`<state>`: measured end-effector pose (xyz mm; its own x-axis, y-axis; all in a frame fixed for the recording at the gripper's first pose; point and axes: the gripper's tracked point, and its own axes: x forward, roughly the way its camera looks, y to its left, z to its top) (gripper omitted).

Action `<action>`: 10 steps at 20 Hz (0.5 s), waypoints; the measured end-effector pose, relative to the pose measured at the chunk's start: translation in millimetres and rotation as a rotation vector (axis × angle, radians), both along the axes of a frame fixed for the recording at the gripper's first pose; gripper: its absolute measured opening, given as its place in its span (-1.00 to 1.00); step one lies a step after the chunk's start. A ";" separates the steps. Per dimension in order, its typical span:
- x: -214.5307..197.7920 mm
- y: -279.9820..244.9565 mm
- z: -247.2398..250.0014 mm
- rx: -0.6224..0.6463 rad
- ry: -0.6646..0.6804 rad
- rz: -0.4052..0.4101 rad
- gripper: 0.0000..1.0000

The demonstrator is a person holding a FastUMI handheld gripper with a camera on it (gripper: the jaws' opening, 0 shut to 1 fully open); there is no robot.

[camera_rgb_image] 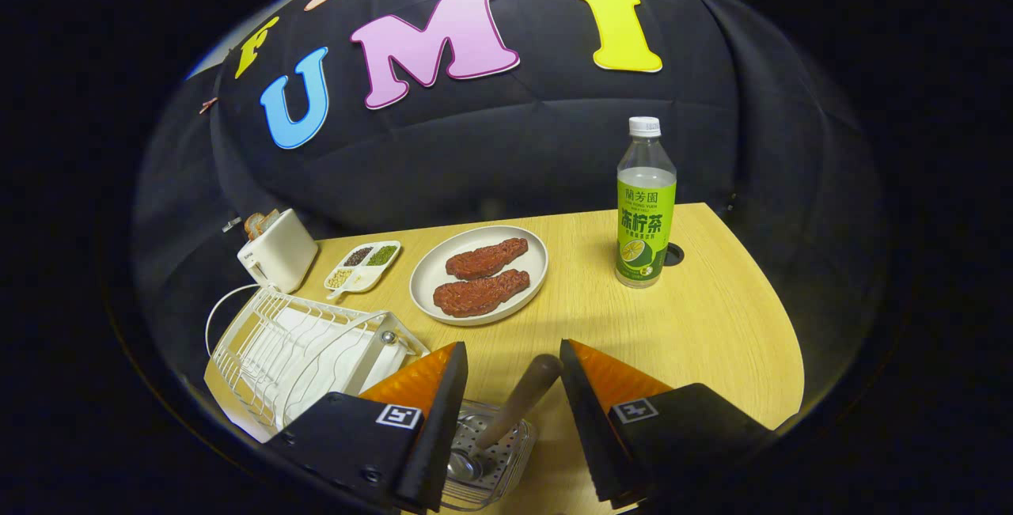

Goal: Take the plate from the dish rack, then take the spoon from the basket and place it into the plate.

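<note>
Hand-held gripper [513, 365]: fingers spread, straddling the wooden-handled spoon [506, 412] standing in its basket [506, 460], positioned for pickup.

Chinese characters on bottle [646, 214] green label

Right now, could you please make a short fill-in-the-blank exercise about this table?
1. The spoon stands in the basket, its handle between the open ____.
2. The plate holds two pieces of ____.
3. The bottle has a ____ cap.
4. The white wire rack lies near the ____.

Missing words: fingers; meat; white; toaster
</note>
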<state>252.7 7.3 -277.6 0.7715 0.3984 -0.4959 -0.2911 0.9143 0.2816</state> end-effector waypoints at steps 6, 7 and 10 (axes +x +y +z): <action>-2.4 9.6 3.1 0.030 0.018 0.019 -0.51; -11.7 12.9 11.0 0.046 0.025 0.027 -0.55; -14.1 17.0 21.0 0.037 0.001 0.037 -0.72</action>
<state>238.6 24.4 -256.6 0.7556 0.4443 -0.4812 -0.3239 0.8921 0.3151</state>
